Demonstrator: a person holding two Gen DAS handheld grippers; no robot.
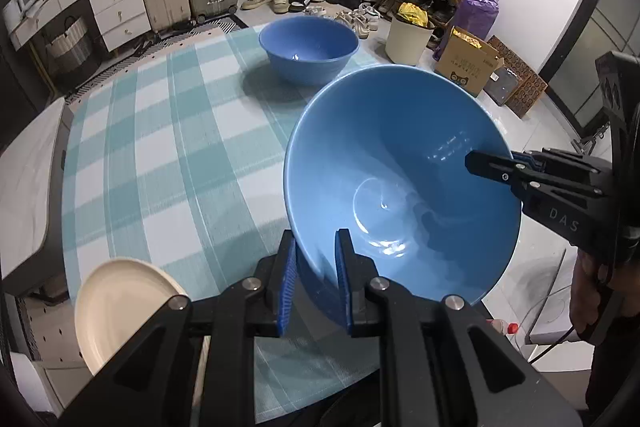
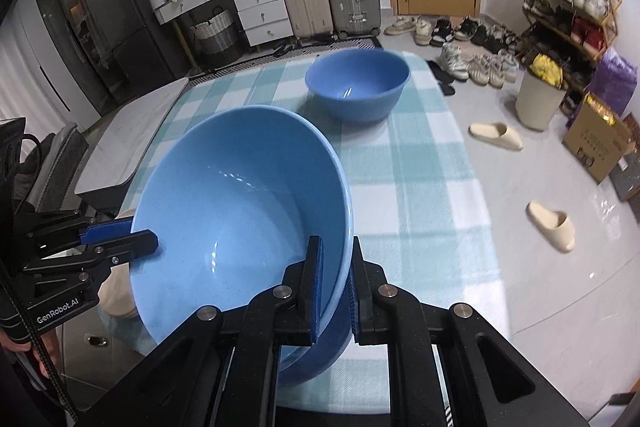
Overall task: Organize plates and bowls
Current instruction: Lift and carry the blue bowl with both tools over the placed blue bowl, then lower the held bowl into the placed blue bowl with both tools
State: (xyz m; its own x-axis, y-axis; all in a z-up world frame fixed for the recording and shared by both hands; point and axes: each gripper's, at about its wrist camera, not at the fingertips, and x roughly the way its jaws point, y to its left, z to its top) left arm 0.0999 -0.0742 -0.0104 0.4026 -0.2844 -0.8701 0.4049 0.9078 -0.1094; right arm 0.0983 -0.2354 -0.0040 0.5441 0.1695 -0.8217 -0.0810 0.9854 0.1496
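In the left wrist view, the large glossy blue ceramic bowl is gripped at its near rim by the left gripper and at its right rim by the right gripper, above the teal-and-white checked tablecloth. In the right wrist view, the same bowl is clamped between both claws, while a second, smaller blue bowl is seen standing on the cloth farther back.

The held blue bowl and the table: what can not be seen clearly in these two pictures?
- Held blue bowl: its underside is hidden in both views; the left gripper and right gripper cover parts of its rim.
- Cream plate, left wrist view: partly behind the gripper body.
- Table: near edge hidden by grippers.
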